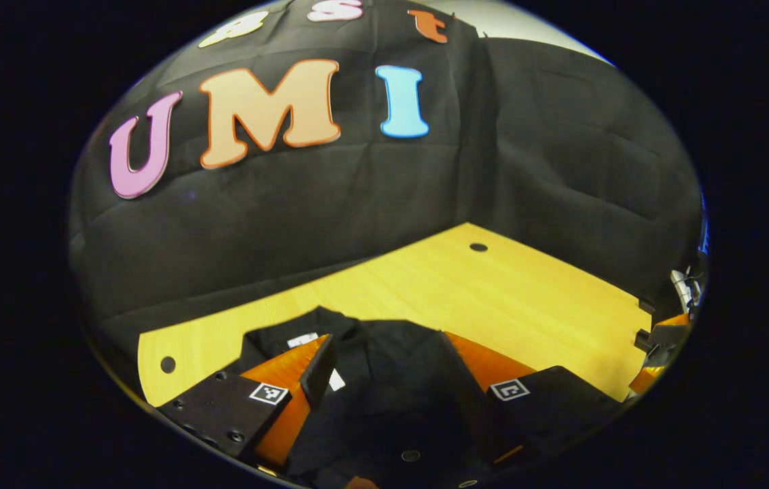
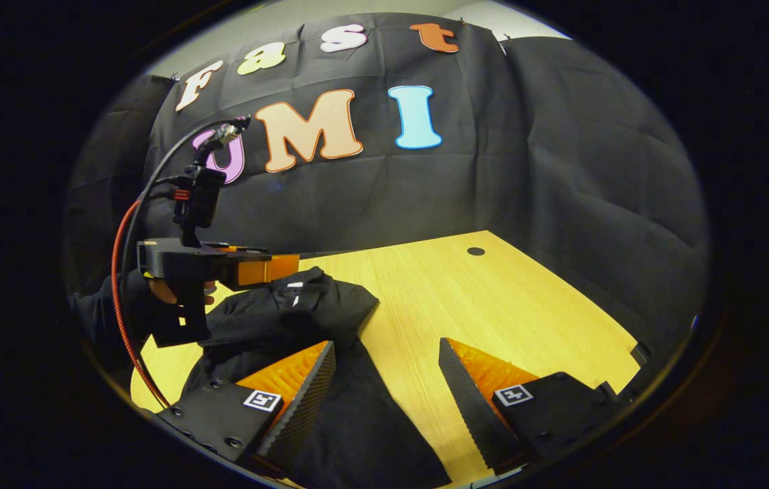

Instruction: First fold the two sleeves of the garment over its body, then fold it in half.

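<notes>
Over the black garment we see our left gripper in the left gripper view. Its two fingers stand wide apart, and dark cloth sits between them. We cannot tell if the fingers touch the cloth or just hang above it. A small white tag on the garment shows by one finger.

From the right gripper view, our right gripper is wide too, and it holds nothing. One of its fingers is above the garment. The other finger is above the bare wooden table, beside the garment's edge.

The garment lies on the near left part of the table. It is bunched up into a soft lump at its far end, near the white tag. A flatter part runs down toward us.

Just past that lump, the other gripper reaches over the garment from the left. A hand in a dark sleeve holds it. A red cable and a black cable run from it.

Far from the garment, the table has a small dark hole near the back corner. Another hole sits near the table's left edge in the left gripper view.
</notes>
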The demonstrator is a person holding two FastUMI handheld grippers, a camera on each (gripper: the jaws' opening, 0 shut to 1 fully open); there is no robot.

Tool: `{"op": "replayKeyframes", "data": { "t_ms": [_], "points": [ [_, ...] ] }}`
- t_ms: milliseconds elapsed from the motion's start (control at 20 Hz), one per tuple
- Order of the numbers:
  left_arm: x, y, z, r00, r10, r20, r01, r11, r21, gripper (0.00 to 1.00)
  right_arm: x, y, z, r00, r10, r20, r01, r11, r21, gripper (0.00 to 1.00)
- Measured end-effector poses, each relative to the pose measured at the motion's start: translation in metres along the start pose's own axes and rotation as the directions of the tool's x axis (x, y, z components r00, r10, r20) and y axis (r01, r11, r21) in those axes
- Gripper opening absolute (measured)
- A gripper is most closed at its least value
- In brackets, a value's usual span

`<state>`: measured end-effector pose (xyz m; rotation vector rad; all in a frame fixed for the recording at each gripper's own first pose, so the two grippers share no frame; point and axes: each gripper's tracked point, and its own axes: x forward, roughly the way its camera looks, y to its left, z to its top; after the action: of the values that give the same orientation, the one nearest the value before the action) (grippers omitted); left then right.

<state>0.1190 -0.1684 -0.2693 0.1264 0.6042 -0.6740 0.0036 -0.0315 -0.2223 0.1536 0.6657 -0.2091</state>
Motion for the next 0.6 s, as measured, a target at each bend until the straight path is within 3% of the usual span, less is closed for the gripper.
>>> {"op": "replayKeyframes", "data": {
  "t_ms": [200,350,600],
  "points": [
    [-0.043,0.016,-0.006,0.999,0.01,0.038,-0.009,0.999,-0.044,0.94,0.008,0.018,0.005,1.0,0.007,0.006,-0.007,1.0,-0.027,0.98],
    [-0.091,0.041,-0.026,0.993,0.116,0.031,-0.112,0.988,-0.106,0.94,0.004,0.032,0.007,0.996,0.083,0.017,-0.082,0.996,-0.039,0.98],
    [-0.173,0.068,-0.079,0.957,0.29,-0.026,-0.291,0.947,-0.135,0.94,-0.009,0.027,-0.003,0.987,0.159,0.022,-0.156,0.982,-0.104,0.98]
  ]
}}
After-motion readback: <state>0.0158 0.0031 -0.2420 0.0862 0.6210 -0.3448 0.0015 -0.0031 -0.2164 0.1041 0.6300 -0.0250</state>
